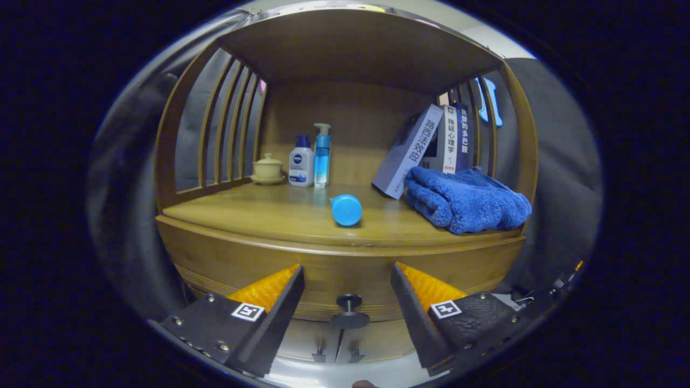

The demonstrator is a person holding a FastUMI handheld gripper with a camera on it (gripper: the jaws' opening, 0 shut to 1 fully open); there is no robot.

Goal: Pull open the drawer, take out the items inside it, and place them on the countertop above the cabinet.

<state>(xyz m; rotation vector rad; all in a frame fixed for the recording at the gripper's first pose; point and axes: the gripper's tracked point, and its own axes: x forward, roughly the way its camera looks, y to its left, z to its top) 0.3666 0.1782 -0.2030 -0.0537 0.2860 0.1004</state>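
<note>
A wooden cabinet with a countertop [280, 215] stands in front of me. Its drawer front [345, 275] sits shut below the top, with a dark round knob [349, 311] in the middle. My gripper [347, 272] is open, its fingers spread to either side of the knob and not touching it. A blue bottle [346, 209] lies on its side on the countertop, its round end facing me. A folded blue towel [466, 202] rests on the right of the countertop.
At the back left stand a small lidded cup [268, 168], a white lotion bottle [301, 161] and a blue pump bottle [322, 155]. Books [431, 148] lean at the back right behind the towel. Slatted wooden sides and a shelf roof [350, 48] enclose the countertop.
</note>
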